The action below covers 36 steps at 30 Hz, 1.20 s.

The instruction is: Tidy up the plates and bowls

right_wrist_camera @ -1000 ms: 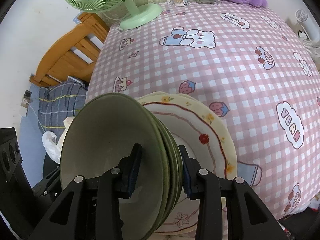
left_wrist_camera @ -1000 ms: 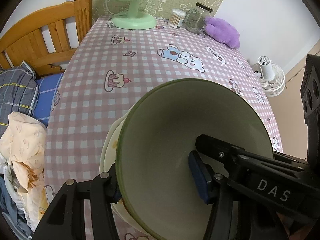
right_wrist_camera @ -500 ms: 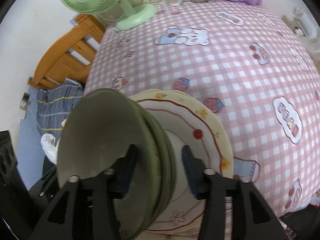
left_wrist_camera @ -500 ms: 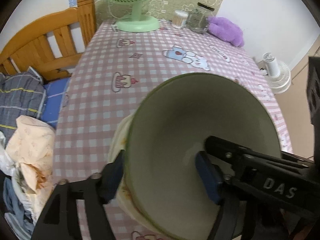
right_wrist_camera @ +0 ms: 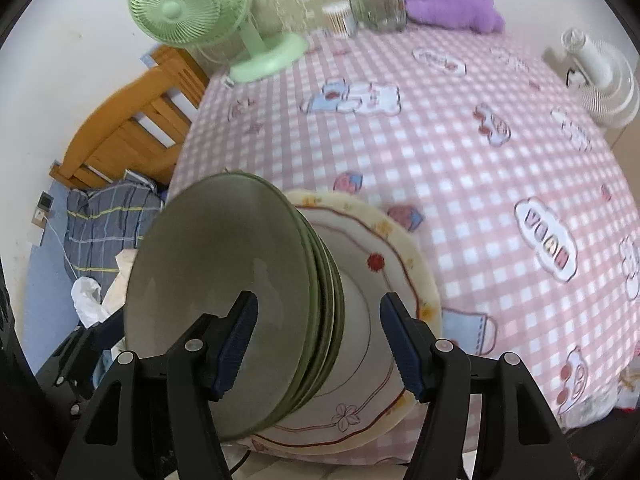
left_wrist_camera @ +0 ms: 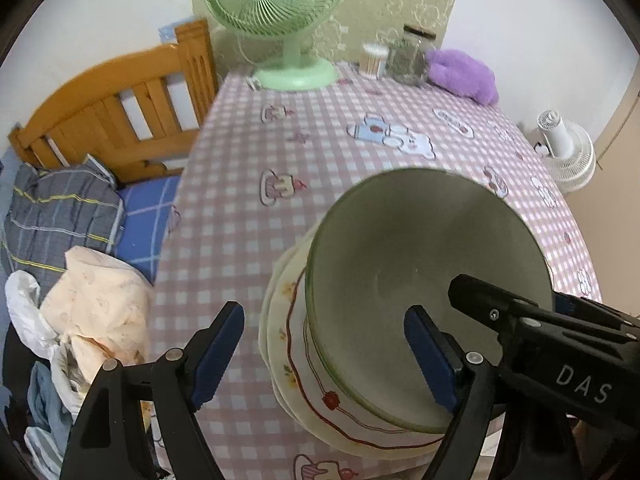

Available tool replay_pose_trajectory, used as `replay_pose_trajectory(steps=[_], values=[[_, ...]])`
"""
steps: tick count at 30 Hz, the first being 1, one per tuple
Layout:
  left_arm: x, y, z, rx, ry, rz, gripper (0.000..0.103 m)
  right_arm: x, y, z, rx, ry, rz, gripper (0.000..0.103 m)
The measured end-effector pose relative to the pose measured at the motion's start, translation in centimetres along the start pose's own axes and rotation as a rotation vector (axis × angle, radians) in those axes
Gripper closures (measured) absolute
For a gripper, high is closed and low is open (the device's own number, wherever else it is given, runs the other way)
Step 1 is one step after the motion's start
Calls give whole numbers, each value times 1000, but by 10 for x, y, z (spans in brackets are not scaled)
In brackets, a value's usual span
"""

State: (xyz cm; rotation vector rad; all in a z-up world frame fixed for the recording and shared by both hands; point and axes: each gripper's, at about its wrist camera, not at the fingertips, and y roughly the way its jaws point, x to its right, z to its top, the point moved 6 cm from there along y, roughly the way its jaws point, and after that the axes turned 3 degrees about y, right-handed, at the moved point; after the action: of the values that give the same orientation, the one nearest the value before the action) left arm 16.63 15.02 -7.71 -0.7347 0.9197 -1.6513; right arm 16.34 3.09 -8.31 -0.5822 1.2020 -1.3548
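Note:
A stack of green bowls [left_wrist_camera: 420, 264] [right_wrist_camera: 224, 280] sits nested on cream plates with red rim lines [left_wrist_camera: 292, 344] [right_wrist_camera: 384, 272] at the near edge of the pink checked table [left_wrist_camera: 248, 208]. My left gripper [left_wrist_camera: 324, 356] is open, its fingers either side of the bowl rim, apart from it. My right gripper [right_wrist_camera: 318, 344] is open, its fingers either side of the stacked bowl rims without touching. The right gripper's black body [left_wrist_camera: 560, 344] shows in the left wrist view, past the bowls.
A green desk fan [left_wrist_camera: 276, 8], a cotton-swab jar [left_wrist_camera: 374, 60], a glass jar [left_wrist_camera: 408, 56] and a purple plush [left_wrist_camera: 464, 76] stand along the table's far edge. A wooden bed with bedding [left_wrist_camera: 100, 128] lies to the left. A white fan [left_wrist_camera: 564, 152] stands on the right.
Both grippers have opened and let go of the green bowls, and both have drawn back a little. The bowls now rest on the plates.

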Motion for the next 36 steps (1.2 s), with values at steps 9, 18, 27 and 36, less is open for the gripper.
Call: replay_pose_trajectory(steps=[9, 18, 27, 36], values=[[14, -33, 13, 128, -52, 94, 19, 4, -26, 19, 90, -98, 83, 34], [66, -69, 20, 249, -109, 137, 15, 39, -82, 35, 223, -192, 101, 34], [123, -78, 11, 320, -124, 143, 6, 104, -118, 38, 325, -209, 60, 29], [160, -66, -11, 344, -191, 134, 6, 176, -128, 27, 392, -245, -17, 24]])
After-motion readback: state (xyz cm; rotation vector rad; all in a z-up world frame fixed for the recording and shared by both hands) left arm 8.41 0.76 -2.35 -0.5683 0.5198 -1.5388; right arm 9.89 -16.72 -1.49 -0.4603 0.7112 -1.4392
